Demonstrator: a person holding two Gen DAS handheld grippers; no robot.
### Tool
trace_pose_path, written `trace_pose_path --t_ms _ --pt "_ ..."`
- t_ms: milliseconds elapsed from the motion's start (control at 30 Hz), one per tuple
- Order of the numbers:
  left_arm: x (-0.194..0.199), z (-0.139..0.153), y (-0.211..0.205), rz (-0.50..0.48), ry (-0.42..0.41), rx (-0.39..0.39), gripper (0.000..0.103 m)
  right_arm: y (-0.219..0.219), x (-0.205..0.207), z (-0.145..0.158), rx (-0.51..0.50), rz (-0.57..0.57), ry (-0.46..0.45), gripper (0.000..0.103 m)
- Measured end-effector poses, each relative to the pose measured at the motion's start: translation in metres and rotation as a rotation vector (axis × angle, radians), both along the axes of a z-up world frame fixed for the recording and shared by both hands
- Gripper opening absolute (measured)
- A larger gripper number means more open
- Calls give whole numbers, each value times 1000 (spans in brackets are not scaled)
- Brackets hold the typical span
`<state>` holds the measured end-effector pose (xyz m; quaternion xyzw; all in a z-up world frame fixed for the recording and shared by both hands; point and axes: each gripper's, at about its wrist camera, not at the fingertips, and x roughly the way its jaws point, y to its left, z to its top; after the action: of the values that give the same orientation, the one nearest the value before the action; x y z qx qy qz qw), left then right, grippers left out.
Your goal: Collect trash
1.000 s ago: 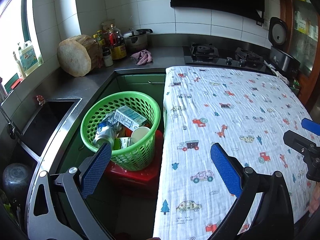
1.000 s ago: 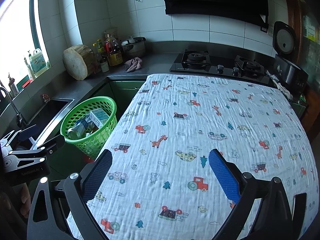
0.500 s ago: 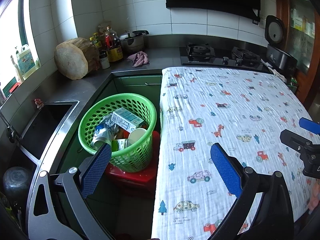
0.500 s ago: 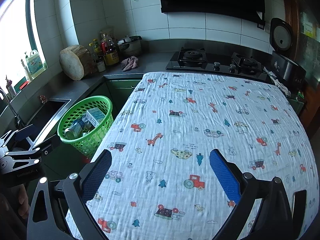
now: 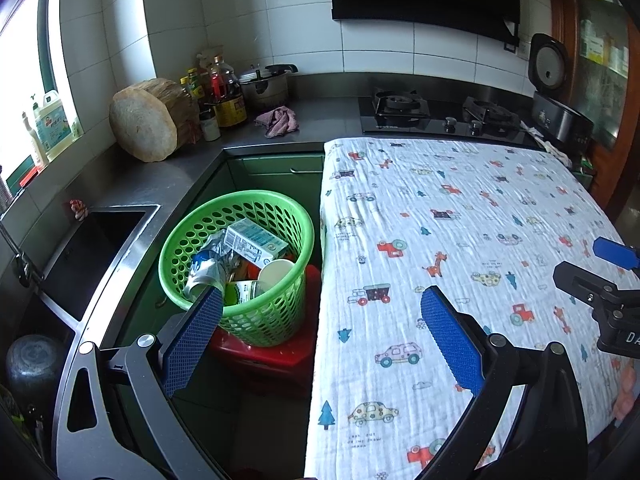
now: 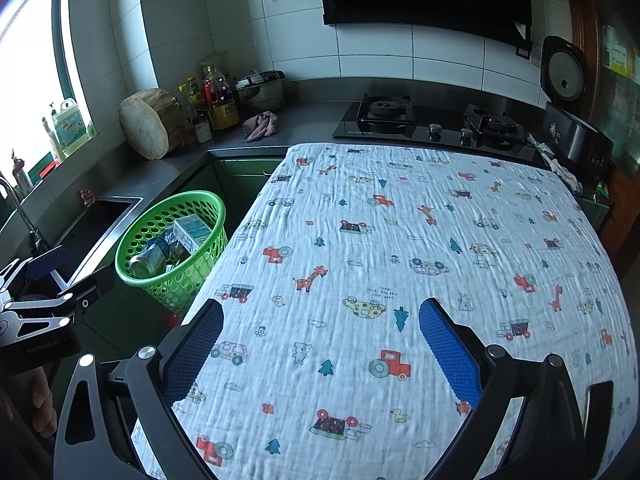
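Both claws are held spread, nothing pinched. Left claw (image 5: 320, 316) is positioned over the table (image 5: 460, 208) edge; green basket (image 5: 276, 312) is seen just ahead of its left finger, holding a carton (image 5: 254, 242), crushed can (image 5: 206, 270) and paper cup (image 5: 276, 272). Right claw (image 6: 320, 328) is held above the printed cloth (image 6: 400, 248); basket is seen ahead-left.
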<state>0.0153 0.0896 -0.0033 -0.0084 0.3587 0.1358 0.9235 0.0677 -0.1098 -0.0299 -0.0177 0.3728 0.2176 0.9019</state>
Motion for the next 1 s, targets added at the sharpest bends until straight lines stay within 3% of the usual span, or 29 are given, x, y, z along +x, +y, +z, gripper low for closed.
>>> trace_pose_path --t_ms 1000 --pt "-7 5 -4 -7 -13 -4 98 3 -3 0 6 4 -1 95"
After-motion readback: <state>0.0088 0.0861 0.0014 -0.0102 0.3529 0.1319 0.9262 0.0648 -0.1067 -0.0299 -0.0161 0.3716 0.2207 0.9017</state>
